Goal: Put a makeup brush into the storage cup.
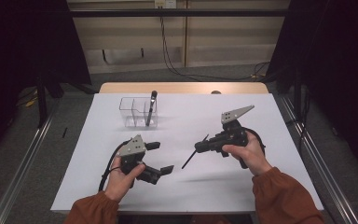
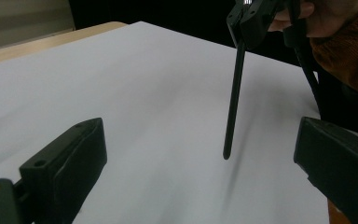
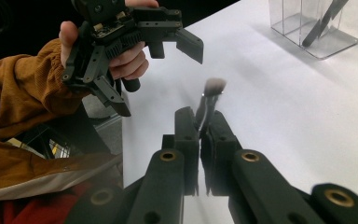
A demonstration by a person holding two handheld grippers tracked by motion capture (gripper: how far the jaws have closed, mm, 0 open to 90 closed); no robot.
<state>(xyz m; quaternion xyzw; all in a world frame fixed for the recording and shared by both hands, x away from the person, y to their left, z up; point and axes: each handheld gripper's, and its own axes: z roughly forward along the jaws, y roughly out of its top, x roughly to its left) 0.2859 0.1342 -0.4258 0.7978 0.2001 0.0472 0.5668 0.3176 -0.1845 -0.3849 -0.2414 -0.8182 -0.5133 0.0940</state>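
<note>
Carrying a makeup brush toward the clear organizer with the right gripper.

White surface [image 1: 242, 186] bare across the middle; clear divided organizer [image 1: 139, 112] standing near the far left, one dark brush [image 1: 150, 108] already leaning in its right compartment. Left gripper [image 1: 161, 157] resting low at the near left, jaws spread wide and holding nothing; best kept parked there, out of the travel line. Right gripper [image 1: 200, 146] lifted off the surface at centre right, jaws clenched on the second brush [image 1: 189, 159], which is gripped near its bristle end [image 3: 214, 85] with the slim handle slanting down and clear of the surface. Advisable: keep the clamp firm, raise the handle tip above the organizer rim, turn upright over an open compartment, lower handle first, then release.
</note>
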